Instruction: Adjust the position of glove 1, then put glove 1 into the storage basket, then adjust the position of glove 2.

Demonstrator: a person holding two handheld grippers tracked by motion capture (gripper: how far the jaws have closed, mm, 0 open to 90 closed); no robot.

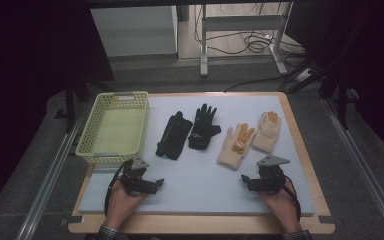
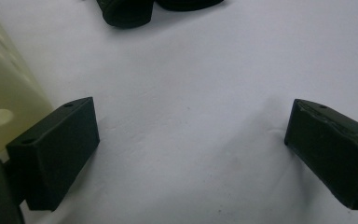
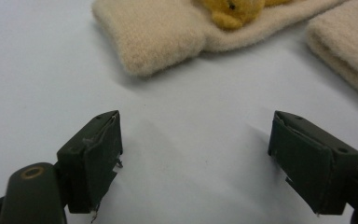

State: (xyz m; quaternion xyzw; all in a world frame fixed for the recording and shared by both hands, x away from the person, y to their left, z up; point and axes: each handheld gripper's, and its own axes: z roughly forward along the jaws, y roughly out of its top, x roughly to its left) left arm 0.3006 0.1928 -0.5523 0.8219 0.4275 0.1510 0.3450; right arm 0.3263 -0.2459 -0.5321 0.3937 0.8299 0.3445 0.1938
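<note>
i take the work in hand to be the gloves. nearest my right tongs [image 1: 246, 181] is the cream knitted glove with the orange bear patch [image 1: 236, 144], lying flat on the pale grey foam surface [image 1: 200, 185], just up and slightly left of those tongs in the high view. its long axis runs away from me, cuff toward me and fingers pointing at the far edge, tilted a little to the right. a second cream knitted glove with orange fingertips [image 1: 267, 131] lies just beside it, farther out and to the right. my right hand [image 1: 279, 201] is clearly the nearer one; i judge the next reach is a short push forward onto that cuff.

further left lie two black fabric gloves: one folded narrow [image 1: 174, 135], one with fingers spread [image 1: 203, 127]. they sit up and right of my left tongs [image 1: 156, 183], near but apart. beyond them, at the left edge, stands the pale yellow-green plastic lattice basket [image 1: 96, 150], with no glove in it.

both tongs stand wide apart with nothing between them.

the right gripper view gives the woolly cuff edge close ahead, offset left between the tong lines, and the patch's bear face, which the high view blurs. the left gripper view shows the basket wall [image 2: 0, 102] close at the left.
</note>
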